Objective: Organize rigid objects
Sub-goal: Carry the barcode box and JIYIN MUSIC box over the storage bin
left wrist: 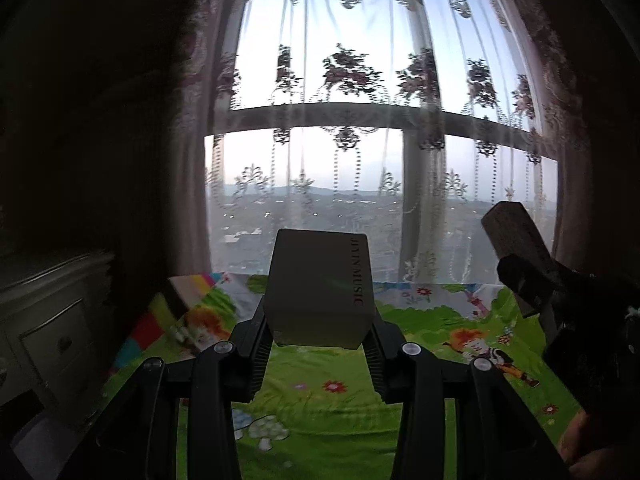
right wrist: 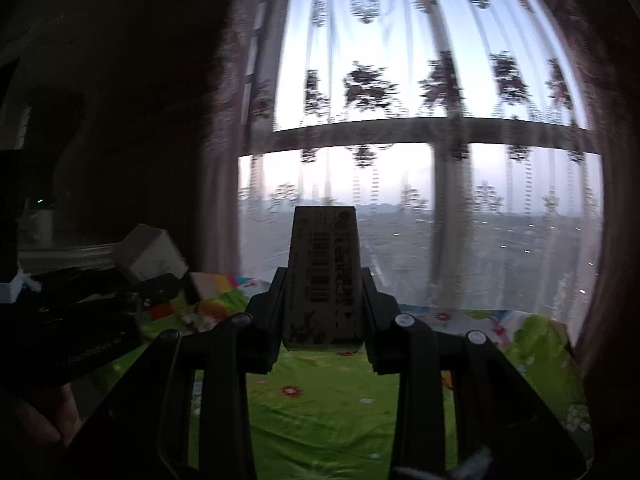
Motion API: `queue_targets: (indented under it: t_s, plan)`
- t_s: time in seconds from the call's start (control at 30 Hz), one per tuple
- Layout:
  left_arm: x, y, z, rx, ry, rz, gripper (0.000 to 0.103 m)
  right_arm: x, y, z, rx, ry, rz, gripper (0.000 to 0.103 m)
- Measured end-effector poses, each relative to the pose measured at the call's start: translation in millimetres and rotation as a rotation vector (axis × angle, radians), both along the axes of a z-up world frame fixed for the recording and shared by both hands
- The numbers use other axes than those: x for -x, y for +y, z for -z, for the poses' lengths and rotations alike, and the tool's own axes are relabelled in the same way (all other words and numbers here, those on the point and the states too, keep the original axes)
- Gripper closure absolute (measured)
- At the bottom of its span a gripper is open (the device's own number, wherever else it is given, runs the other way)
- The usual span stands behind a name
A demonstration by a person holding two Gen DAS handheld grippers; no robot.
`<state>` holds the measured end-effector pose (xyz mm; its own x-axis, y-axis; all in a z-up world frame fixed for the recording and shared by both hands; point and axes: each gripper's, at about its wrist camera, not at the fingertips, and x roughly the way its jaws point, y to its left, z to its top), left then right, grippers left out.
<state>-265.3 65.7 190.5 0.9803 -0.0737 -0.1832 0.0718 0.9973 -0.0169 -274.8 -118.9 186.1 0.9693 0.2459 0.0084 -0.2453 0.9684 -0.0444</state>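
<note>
My left gripper is shut on a grey box with lettering down its side and holds it up above the green cartoon bed sheet. My right gripper is shut on a narrow dark box with barcodes on its face, also held above the sheet. In the left wrist view the right gripper and its box show at the right edge. In the right wrist view the left gripper's grey box shows at the left.
A large window with a sheer flowered curtain stands right behind the bed. A white bedside cabinet stands at the left. A colourful striped item lies at the sheet's far left corner. The room is dim.
</note>
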Motion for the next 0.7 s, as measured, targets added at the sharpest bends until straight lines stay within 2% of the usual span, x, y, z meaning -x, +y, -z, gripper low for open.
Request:
queue_targets:
  t_s: [0.37, 0.7]
  plan:
    - [21.4, 57.6, 15.3, 0.035, 0.068, -0.127, 0.06, 6.9, 61.9, 3.8, 0.079, 0.038, -0.227, 0.066]
    - [47.8, 119.9, 47.0, 0.074, 0.181, -0.274, 0.06, 6.2, 130.9, 16.9, 0.15, 0.149, -0.478, 0.066]
